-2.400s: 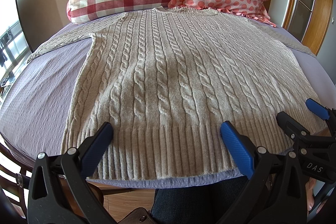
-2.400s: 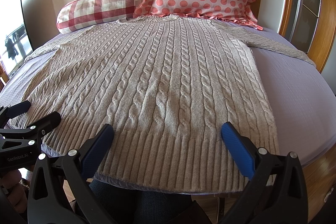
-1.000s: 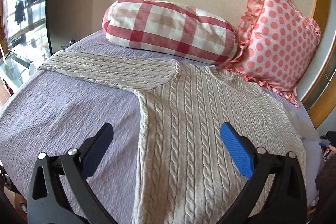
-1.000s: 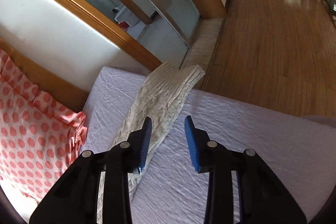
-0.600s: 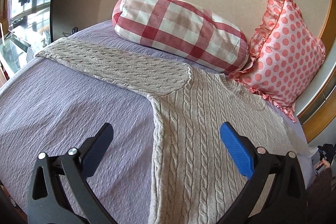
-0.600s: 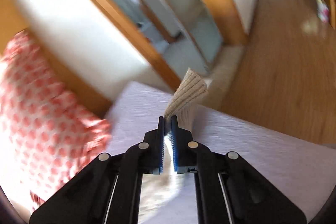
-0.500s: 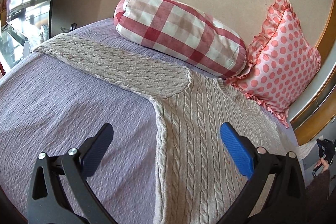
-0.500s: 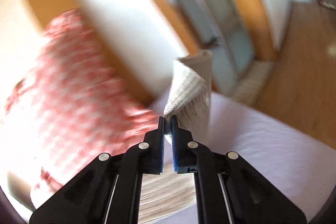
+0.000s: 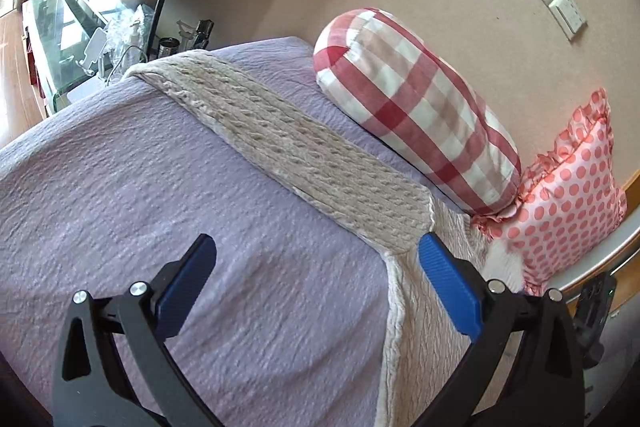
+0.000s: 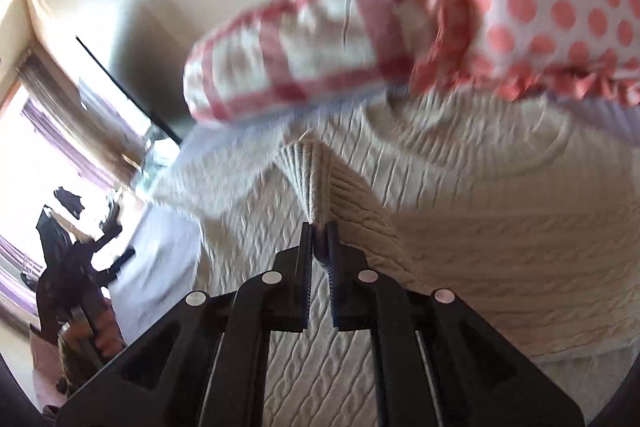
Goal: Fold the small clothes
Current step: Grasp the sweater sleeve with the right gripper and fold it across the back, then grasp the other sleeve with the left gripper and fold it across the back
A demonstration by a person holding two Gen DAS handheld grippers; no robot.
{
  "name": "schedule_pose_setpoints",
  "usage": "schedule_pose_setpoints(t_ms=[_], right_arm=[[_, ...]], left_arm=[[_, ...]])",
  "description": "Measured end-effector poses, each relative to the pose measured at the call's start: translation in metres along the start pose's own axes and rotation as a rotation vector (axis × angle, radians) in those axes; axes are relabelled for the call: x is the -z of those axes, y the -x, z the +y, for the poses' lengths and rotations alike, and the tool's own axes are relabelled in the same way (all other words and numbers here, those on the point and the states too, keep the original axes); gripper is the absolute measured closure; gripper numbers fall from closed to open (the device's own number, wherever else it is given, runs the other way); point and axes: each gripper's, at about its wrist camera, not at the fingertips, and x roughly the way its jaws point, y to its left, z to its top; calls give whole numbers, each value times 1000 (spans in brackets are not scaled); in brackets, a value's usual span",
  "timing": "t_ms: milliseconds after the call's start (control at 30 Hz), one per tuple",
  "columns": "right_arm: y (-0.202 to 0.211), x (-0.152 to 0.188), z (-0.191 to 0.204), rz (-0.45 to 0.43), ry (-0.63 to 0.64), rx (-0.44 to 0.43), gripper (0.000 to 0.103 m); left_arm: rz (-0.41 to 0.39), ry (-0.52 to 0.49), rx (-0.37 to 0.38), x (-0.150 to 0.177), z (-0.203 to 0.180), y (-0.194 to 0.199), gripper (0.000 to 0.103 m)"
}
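Note:
A beige cable-knit sweater [image 10: 460, 211] lies flat on a bed with a lilac cover [image 9: 140, 207]. Its left sleeve [image 9: 288, 147] stretches straight out toward the far left corner of the bed. My left gripper [image 9: 316, 279] is open and empty, hovering over the cover just short of the sleeve's armpit. My right gripper [image 10: 318, 239] is shut on the ribbed cuff of the right sleeve [image 10: 308, 179] and holds it over the sweater's chest, the sleeve trailing to the right.
A red-and-white check bolster [image 9: 416, 107] and a pink polka-dot cushion [image 9: 568, 195] lie at the head of the bed against the wall. A glass table with clutter [image 9: 100, 27] stands past the bed's far left corner.
My right gripper closed on the right sleeve's cuff and swung it from the bed's right edge over the sweater's body. My left gripper moved up toward the left sleeve, still open.

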Motion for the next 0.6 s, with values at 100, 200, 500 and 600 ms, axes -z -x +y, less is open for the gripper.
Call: schedule_pose_setpoints(t_ms=[100, 200, 500, 600], right_arm=[[8, 16, -6, 18, -56, -37, 90], [64, 21, -23, -163, -71, -32, 39], [146, 52, -83, -383, -152, 60, 23], [154, 62, -96, -402, -189, 59, 23]], left_arm=[[-9, 65, -22, -25, 24, -5, 6], [-16, 128, -45, -51, 50, -13, 11], [-9, 353, -54, -108, 130, -43, 36], [-12, 382, -49, -119, 141, -49, 43]])
